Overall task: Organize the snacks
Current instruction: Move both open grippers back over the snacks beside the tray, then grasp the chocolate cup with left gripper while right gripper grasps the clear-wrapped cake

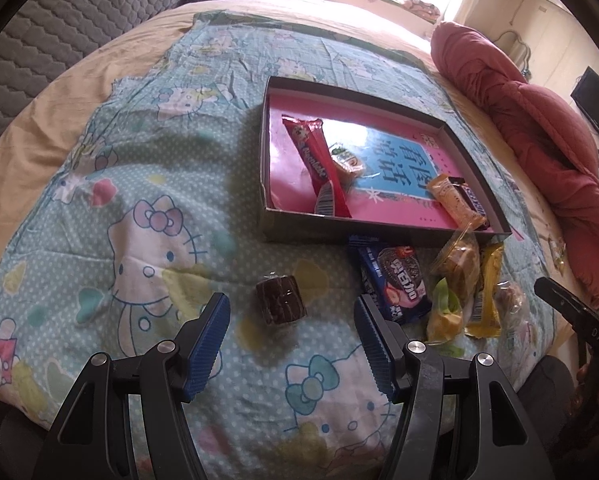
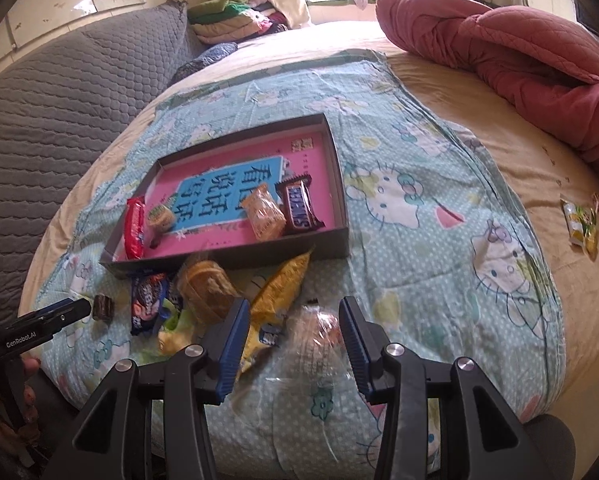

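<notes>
A shallow dark box [image 1: 319, 227] [image 2: 227, 259] with a pink floor lies on the cartoon-cat blanket and holds a red bar [image 1: 319, 168], an orange pack [image 1: 455, 196] and a Snickers [image 2: 299, 208]. In front of it lie a blue Oreo pack [image 1: 395, 280], a yellow pack [image 2: 279, 296] and a clear cake cup [image 2: 207, 284]. My left gripper [image 1: 291, 304] is open, with a brown chocolate cake [image 1: 281, 300] between its fingertips, untouched. My right gripper [image 2: 293, 314] is open around a clear-wrapped pastry [image 2: 315, 332], which sits nearer the right pad.
A rolled red quilt [image 2: 499, 40] lies along the bed's right side. Grey quilted padding [image 2: 39, 120] borders the left. A green snack packet [image 2: 579, 228] lies alone on the beige sheet at right. Folded clothes [image 2: 227, 12] are stacked at the far end.
</notes>
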